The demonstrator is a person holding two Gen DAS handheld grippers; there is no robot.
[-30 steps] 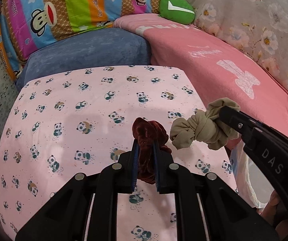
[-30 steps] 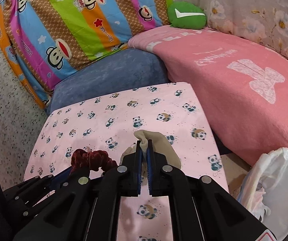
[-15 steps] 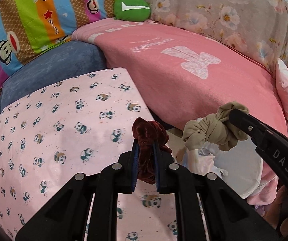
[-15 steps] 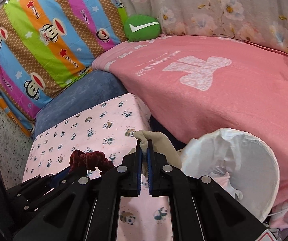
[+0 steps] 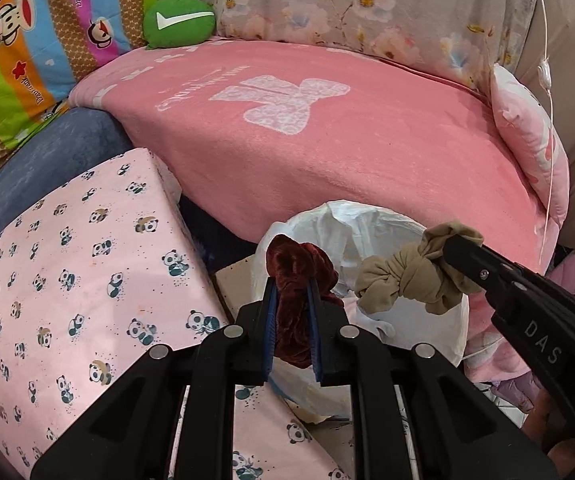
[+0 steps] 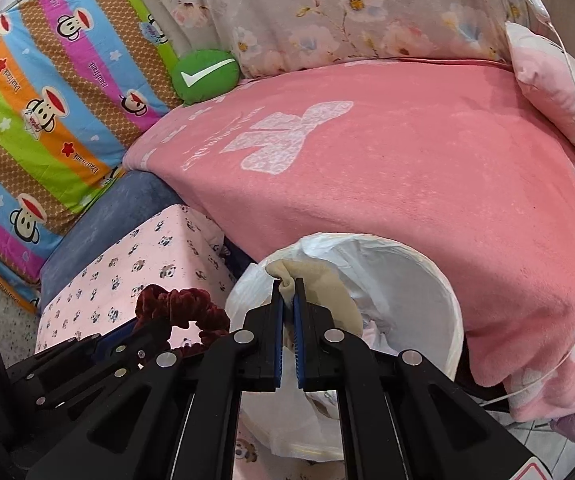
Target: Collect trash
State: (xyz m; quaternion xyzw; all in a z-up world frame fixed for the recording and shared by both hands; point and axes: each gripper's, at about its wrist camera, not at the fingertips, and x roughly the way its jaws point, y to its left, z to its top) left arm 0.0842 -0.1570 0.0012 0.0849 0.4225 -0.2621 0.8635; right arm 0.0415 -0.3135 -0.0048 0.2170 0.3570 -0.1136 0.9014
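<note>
Left gripper: fingers clenched on a dark red velvet scrunchie, gathered band pinched between the blue pads, a ruffled lump standing just above the fingertips, the rest hanging between them. Reads as very light, soft and springy; velvet pile likely gives the pads good friction. A pinch across one bunched section looks enough; no risk of damage.

Past and below those fingers: white bin lined with a thin crinkled plastic bag, mouth open. The scrunchie sits above the near-left edge of the rim.

To the left of the fingers: pink panda-print sheet over a boxy block, flat top, smooth cotton look. Behind it a blue plush cushion.

Right gripper: fingers shut tight on a beige scrunchie, knotted, matte stretch fabric, ruffled at one end. Grasped at one edge fold, so the knot dangles free to the side of the fingertips. Also light and limp; likely to drop straight when let go, though a fold could snag on a pad. It hangs over the bin's open mouth in the right wrist view.

Beyond both pairs of fingers: pink fleece blanket on a bed, fuzzy nap, pale bow pattern. Farther right, a pink pillow.

Judgement: both scrunchies are at the bin, release pending.
</note>
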